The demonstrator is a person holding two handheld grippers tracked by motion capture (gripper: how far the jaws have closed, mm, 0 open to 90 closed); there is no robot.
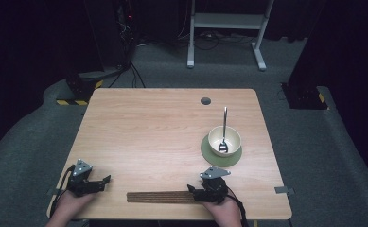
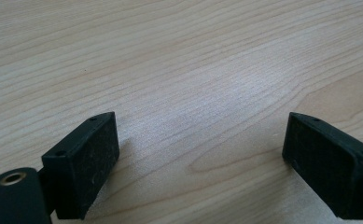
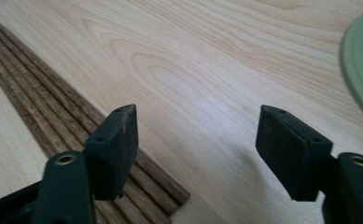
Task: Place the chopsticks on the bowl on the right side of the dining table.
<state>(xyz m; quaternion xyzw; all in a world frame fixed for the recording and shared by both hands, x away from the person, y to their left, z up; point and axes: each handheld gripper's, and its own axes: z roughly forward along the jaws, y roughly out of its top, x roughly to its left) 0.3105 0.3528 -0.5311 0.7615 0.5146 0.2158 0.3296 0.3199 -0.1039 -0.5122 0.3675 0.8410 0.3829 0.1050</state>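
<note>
since my right gripper (image 3: pixel 195 154) sits open with one jaw over the chopsticks (image 1: pixel 160 196) lying at the worktop's (image 1: pixel 148 132) near edge, closing now could scatter them; my left gripper (image 2: pixel 200 163) waits open, empty.

The counter (image 1: pixel 172 127) is evenly lit from overhead against a dark room; soft shadows pool beneath each tool, close-ups slightly blurred.
</note>
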